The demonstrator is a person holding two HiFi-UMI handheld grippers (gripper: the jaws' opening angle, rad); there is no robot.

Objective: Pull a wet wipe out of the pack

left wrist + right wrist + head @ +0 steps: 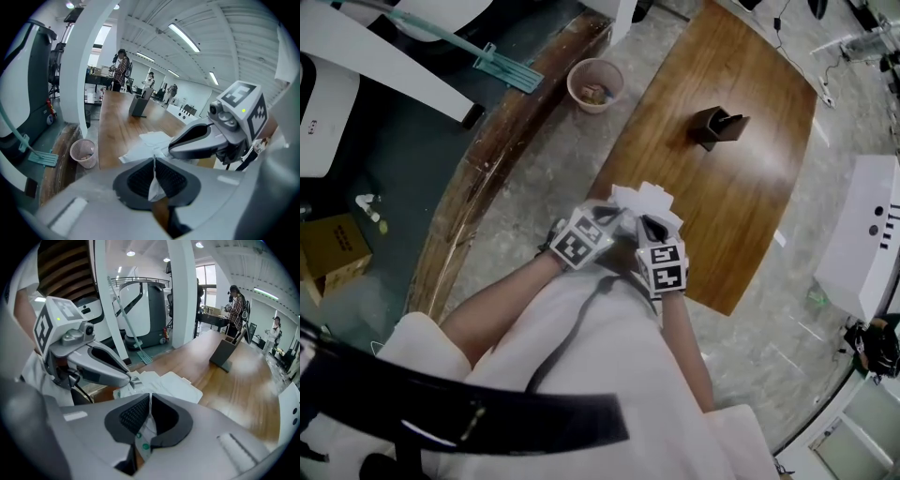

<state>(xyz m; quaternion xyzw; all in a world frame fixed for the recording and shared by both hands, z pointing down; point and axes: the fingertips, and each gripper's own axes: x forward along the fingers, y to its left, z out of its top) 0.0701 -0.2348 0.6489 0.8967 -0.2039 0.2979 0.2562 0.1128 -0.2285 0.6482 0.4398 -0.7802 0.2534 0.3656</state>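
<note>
The left gripper (pixel 154 161) is clamped shut on a thin pale flap (pixel 153 185). Just beside it, the right gripper (pixel 149 399) pinches the pack (pixel 140 439), white with green dots. White sheets (pixel 176 386) lie ahead of both at the wooden table (pixel 234 394) edge.

The white wet wipe pack (pixel 642 200) is being held at the near edge of the desk (pixel 722 187), a thin white fold being pinched in the left tongs (pixel 154 164), a green-dotted edge in the right tongs (pixel 149 401).
</note>
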